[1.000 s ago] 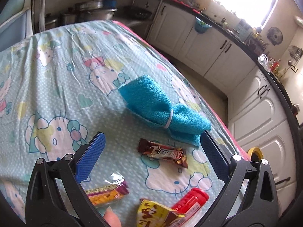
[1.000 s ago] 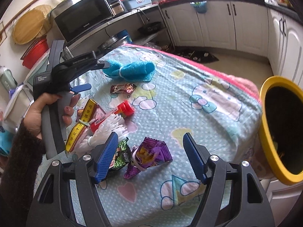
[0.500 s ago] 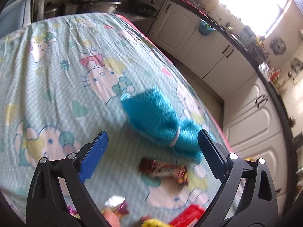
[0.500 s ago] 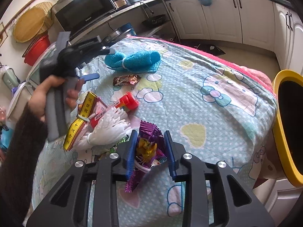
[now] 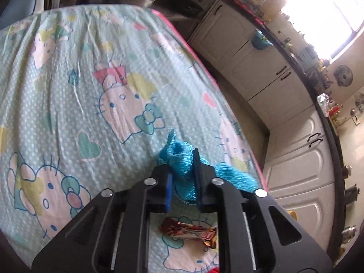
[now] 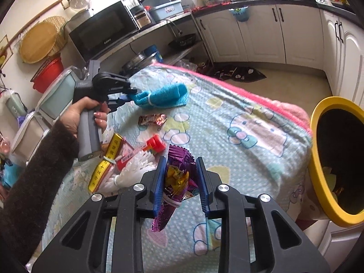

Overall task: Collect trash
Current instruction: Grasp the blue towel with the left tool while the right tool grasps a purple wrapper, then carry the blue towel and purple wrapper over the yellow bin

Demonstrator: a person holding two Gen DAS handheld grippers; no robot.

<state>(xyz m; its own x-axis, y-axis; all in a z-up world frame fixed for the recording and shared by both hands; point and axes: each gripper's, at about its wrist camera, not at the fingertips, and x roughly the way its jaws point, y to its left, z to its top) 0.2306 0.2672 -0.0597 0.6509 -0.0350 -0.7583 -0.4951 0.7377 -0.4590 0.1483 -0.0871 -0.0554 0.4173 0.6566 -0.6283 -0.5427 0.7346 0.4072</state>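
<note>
Cloth (image 5: 182, 166), blue, soft and limp, clamped at one end by left claw (image 5: 182, 182), jaws just closed, far side of chocolate bar (image 6: 152, 120). Purple wrapper (image 6: 176, 177), light and crinkly, pinched mid-length by right claw (image 6: 179, 182), nearer than the bar, long axis along the fingers; yellow bin (image 6: 318, 159) rightward.

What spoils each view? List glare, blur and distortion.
Left wrist view: window blown out white, counter line bowed by the fisheye, blue towel soft at the edges, dark corners. Right wrist view: evenly lit and sharp, cabinets curved, yellow bin interior too dark to read.
</note>
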